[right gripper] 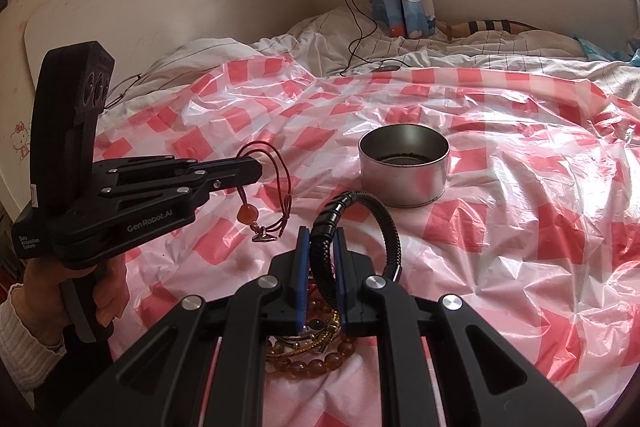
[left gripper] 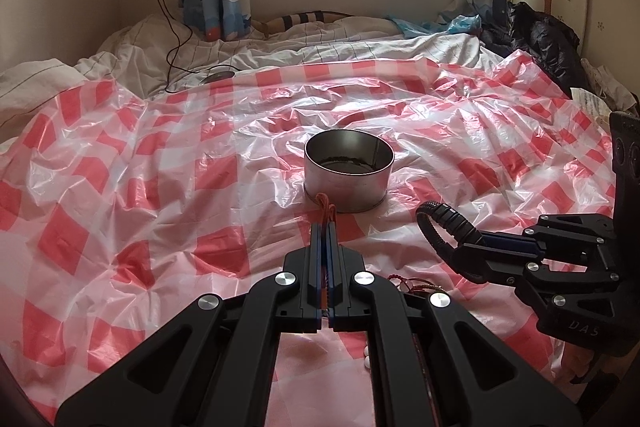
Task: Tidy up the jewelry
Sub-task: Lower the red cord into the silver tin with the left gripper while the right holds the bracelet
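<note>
With the left gripper (right gripper: 256,169) clamped on the red cord (right gripper: 276,187) and the right gripper (right gripper: 323,239) pinching the black bracelet (right gripper: 384,219), both short of the tin (right gripper: 404,167) at twelve o'clock, the dangling cord could snag the rim, or the bracelet bounce out.

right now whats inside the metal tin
The round metal tin has no lid. A dark ring shows around its bottom, but whether that is jewelry or residue is unclear. The near wall hides the front of the floor.
</note>
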`<state>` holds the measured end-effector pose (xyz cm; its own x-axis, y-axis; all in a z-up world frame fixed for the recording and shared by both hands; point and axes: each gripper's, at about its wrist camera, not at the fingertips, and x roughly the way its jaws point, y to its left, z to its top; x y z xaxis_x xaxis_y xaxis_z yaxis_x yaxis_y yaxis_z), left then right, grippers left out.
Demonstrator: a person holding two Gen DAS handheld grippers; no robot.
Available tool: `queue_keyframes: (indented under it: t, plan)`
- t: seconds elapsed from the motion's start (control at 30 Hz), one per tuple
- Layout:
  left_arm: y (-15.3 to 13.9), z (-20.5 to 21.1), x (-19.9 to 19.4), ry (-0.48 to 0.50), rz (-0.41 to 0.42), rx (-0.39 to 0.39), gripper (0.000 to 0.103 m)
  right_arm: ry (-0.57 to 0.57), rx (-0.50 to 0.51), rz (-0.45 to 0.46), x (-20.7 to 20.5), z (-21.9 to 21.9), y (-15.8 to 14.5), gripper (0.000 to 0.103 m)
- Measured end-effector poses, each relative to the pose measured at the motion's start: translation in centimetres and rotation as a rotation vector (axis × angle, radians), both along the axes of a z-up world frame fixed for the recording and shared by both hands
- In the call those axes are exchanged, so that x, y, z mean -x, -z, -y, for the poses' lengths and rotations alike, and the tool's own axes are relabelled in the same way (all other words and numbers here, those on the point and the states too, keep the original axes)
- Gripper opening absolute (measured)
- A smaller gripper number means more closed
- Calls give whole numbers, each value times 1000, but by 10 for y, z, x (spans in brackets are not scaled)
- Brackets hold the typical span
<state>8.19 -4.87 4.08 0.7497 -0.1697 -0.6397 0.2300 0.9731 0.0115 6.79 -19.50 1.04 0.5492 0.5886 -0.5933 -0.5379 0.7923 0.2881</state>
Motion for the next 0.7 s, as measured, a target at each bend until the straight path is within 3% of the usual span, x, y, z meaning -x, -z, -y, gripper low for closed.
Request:
queue_keyframes:
  t: [0.7]
  plan:
    - [-2,5,3,-2,16,-30,2,-1,4,14,1,0,-3,13]
